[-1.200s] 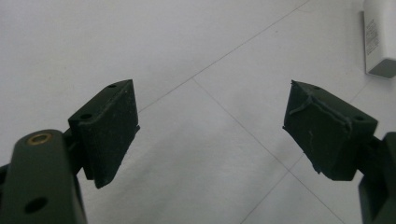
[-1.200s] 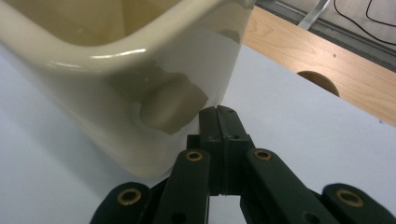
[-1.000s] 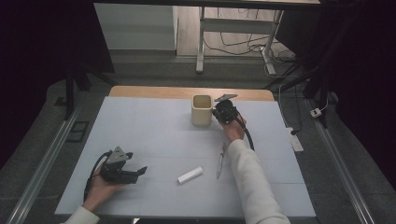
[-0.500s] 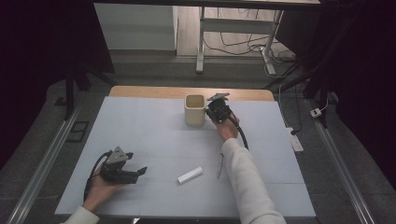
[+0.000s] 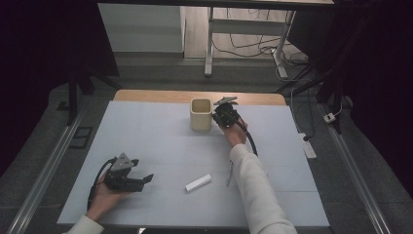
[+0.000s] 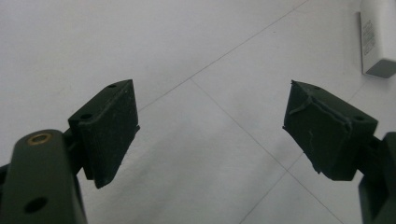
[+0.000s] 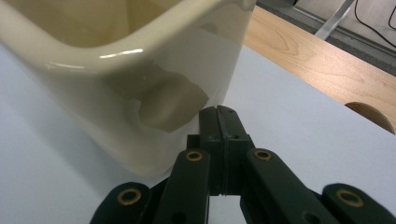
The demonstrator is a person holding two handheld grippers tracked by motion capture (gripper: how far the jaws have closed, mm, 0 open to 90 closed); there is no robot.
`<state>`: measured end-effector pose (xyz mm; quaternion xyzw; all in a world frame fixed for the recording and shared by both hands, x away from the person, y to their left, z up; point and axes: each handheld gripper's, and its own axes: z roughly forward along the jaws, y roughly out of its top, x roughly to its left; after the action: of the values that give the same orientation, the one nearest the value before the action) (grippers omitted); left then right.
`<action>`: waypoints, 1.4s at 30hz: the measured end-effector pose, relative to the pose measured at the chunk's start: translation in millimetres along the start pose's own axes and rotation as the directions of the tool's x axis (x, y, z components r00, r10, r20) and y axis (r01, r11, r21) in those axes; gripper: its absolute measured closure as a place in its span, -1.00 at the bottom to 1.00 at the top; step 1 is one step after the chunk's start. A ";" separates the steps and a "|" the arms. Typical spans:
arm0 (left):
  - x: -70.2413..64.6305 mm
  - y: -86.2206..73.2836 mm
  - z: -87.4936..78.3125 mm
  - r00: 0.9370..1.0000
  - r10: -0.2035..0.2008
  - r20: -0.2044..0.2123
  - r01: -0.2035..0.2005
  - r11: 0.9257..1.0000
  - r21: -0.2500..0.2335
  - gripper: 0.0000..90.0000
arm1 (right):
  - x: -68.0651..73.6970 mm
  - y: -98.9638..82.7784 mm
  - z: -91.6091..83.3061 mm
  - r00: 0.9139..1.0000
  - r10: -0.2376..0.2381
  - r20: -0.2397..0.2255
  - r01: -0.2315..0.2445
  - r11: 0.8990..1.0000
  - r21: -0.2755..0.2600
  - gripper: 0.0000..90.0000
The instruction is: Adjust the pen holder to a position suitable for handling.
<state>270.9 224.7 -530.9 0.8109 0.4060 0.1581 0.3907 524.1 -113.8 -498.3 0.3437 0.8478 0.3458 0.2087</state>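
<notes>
A cream square cup stands upright near the far edge of the light mat. My right gripper is shut with nothing between its jaws. Its closed tips rest against the cup's right side wall. In the right gripper view the joined jaws of the right gripper meet the glossy wall of the cup. My left gripper lies low at the near left and is open. In the left gripper view the left gripper holds nothing over the bare mat. A white tube lies near the front middle; its end is the white tube at the top right there.
A thin light stick lies on the mat beside the right forearm. The mat covers a wooden table whose far strip shows bare, with a round hole in it. Table legs and cables stand on the floor beyond.
The right gripper has moved left with its shut tips against the cup, and the cup has slid left along the far part of the mat. The left gripper stayed put.
</notes>
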 end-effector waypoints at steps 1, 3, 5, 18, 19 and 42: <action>0.0 0.0 0.1 1.000 0.000 0.000 0.000 1.000 0.000 -0.61 | 0.0 0.1 0.0 1.000 -0.001 0.000 0.001 1.000 0.001 0.99; -0.1 -0.2 0.3 1.000 0.000 -0.001 0.000 1.000 0.002 -0.61 | -0.2 0.0 0.0 1.000 -0.002 -0.001 0.002 1.000 0.000 0.99; 0.1 -0.4 0.4 1.000 0.000 -0.002 0.000 1.000 0.002 -0.61 | -0.9 -0.3 -0.4 1.000 -0.005 -0.004 0.005 1.000 -0.002 0.99; 1.8 -1.6 0.4 1.000 -0.006 -0.011 0.006 1.000 0.001 -0.61 | -4.7 -5.3 -33.9 1.000 -0.029 -0.007 0.029 0.998 -0.047 0.99; 1.9 -1.6 0.4 1.000 -0.005 -0.012 0.005 1.000 0.002 -0.61 | -4.0 -6.2 -37.3 0.999 -0.033 -0.012 0.033 0.998 -0.053 0.99; 3.5 -3.8 0.2 1.000 -0.019 -0.022 0.019 1.000 0.006 -0.61 | 24.9 -41.1 -106.8 0.994 -0.043 -0.096 0.037 0.997 -0.069 0.14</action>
<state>271.2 228.7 -534.1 0.8063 0.4184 0.1623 0.3853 426.1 -164.6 -459.3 0.3022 0.8516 0.3861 0.1853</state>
